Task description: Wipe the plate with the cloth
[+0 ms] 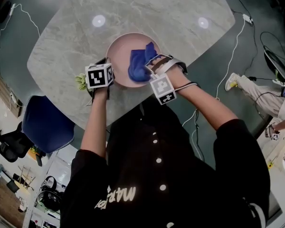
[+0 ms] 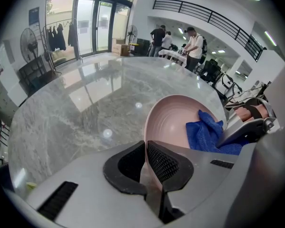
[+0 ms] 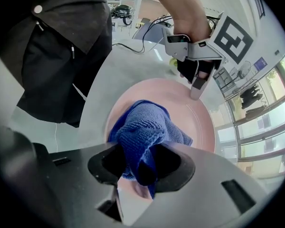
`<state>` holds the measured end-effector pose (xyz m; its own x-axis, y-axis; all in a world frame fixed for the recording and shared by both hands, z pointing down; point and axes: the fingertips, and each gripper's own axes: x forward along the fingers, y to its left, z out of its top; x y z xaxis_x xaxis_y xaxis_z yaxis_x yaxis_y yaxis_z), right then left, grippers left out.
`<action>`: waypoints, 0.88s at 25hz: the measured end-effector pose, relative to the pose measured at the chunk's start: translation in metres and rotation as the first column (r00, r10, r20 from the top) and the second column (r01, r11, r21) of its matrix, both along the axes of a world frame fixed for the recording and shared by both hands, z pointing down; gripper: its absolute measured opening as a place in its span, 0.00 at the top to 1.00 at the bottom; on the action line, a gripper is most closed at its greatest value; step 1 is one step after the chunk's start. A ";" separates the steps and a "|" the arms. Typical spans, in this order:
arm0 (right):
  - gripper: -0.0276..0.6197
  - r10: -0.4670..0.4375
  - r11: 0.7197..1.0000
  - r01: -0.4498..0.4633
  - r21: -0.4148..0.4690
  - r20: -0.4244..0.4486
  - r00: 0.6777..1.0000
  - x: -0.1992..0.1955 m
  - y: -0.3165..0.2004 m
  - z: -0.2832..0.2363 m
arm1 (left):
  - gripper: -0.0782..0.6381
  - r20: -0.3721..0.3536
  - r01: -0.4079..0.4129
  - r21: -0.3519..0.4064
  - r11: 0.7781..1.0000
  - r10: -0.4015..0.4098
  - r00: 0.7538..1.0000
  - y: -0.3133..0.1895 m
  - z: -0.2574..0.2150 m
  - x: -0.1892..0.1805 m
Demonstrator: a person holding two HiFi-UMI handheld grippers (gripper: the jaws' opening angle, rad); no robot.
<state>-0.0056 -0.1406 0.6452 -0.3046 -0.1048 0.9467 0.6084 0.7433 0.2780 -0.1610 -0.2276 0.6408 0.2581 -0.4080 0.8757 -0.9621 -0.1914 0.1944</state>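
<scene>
A pink plate (image 1: 123, 51) lies on the grey marble table (image 1: 61, 46). My left gripper (image 1: 109, 78) is shut on the plate's near-left rim; in the left gripper view the rim (image 2: 154, 122) runs between the closed jaws (image 2: 145, 156). A blue cloth (image 1: 140, 64) rests bunched on the plate's right side. My right gripper (image 1: 147, 71) is shut on the cloth (image 3: 142, 132), whose fold passes between its jaws (image 3: 141, 163) just above the plate (image 3: 202, 122). In the right gripper view the left gripper (image 3: 197, 95) stands at the plate's far rim.
A small green object (image 1: 80, 81) lies on the table beside the left gripper. A blue chair (image 1: 47, 122) stands at the table's near-left corner. Cables (image 1: 235, 37) and another person's leg (image 1: 256, 91) are on the floor to the right. People (image 2: 194, 44) stand beyond the table.
</scene>
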 end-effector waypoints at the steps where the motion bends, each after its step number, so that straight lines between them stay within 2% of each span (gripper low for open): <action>1: 0.74 0.003 1.000 -0.003 0.002 0.003 1.000 -0.001 0.000 -0.001 | 0.85 0.006 -0.002 -0.001 1.000 0.002 1.000 0.000 -0.001 -0.001; 6: 0.73 0.057 0.998 -0.057 -0.005 0.055 0.997 -0.003 0.001 -0.008 | 0.84 0.028 -0.033 0.013 0.999 0.033 0.999 0.003 -0.002 0.002; 11: 0.73 0.150 0.988 -0.145 -0.045 0.142 0.978 -0.007 -0.002 -0.027 | 0.65 0.002 -0.048 0.059 0.997 0.048 0.999 0.005 -0.017 0.016; 14: 0.73 0.216 0.976 -0.203 -0.084 0.193 0.957 -0.009 -0.003 -0.044 | 0.64 -0.008 -0.050 0.090 0.995 0.051 0.999 0.007 -0.033 0.023; 18: 0.73 0.328 0.944 -0.300 -0.139 0.270 0.905 -0.011 -0.012 -0.069 | 0.64 -0.027 -0.044 0.142 0.989 0.048 0.998 0.006 -0.058 0.033; 22: 0.73 0.462 0.886 -0.407 -0.222 0.354 0.813 -0.011 -0.022 -0.102 | 0.64 -0.051 -0.035 0.208 0.977 0.046 0.998 0.009 -0.091 0.039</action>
<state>-0.0169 -0.1627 0.5431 -0.5994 -0.1989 0.7753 0.0766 0.9499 0.3029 -0.1218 -0.2187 0.5494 0.3234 -0.5672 0.7574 -0.9417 -0.2715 0.1988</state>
